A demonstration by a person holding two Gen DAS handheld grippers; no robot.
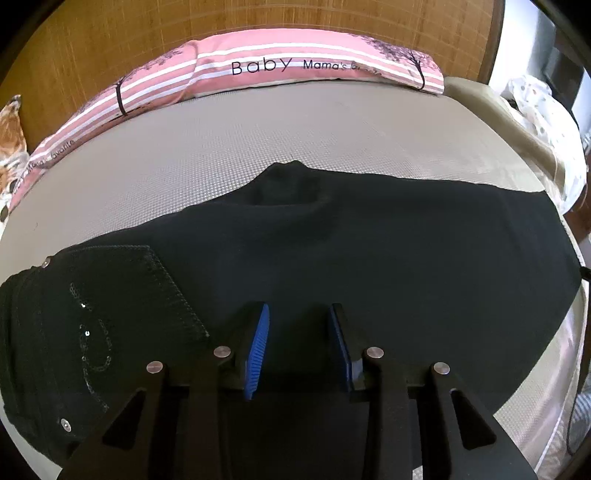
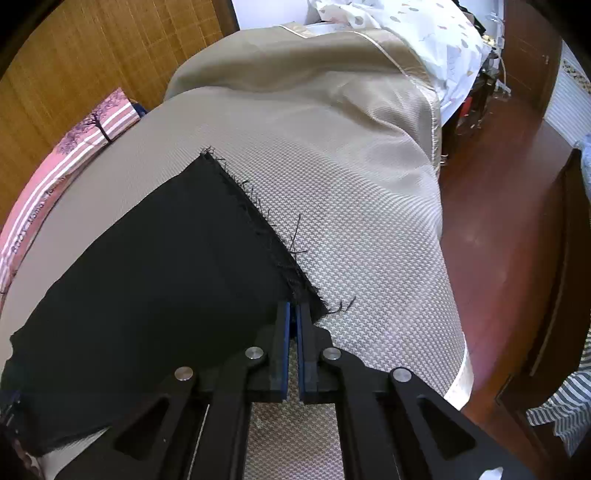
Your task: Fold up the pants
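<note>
Black pants (image 1: 332,251) lie flat across a grey-beige mattress (image 1: 258,136), legs stacked, waist and sequined back pocket (image 1: 110,295) at the left. My left gripper (image 1: 299,314) is open and hovers over the middle of the pants, nothing between its blue pads. In the right wrist view the frayed leg hem (image 2: 258,221) runs diagonally. My right gripper (image 2: 294,308) is shut on the near corner of that hem, down at the mattress (image 2: 351,240).
A pink striped pillow (image 1: 258,62) lies along the far side against a wooden headboard (image 1: 110,44). A beige cover (image 2: 314,74) and white bedding (image 2: 424,29) are bunched past the hem. The bed's edge drops to a red-brown floor (image 2: 498,240) on the right.
</note>
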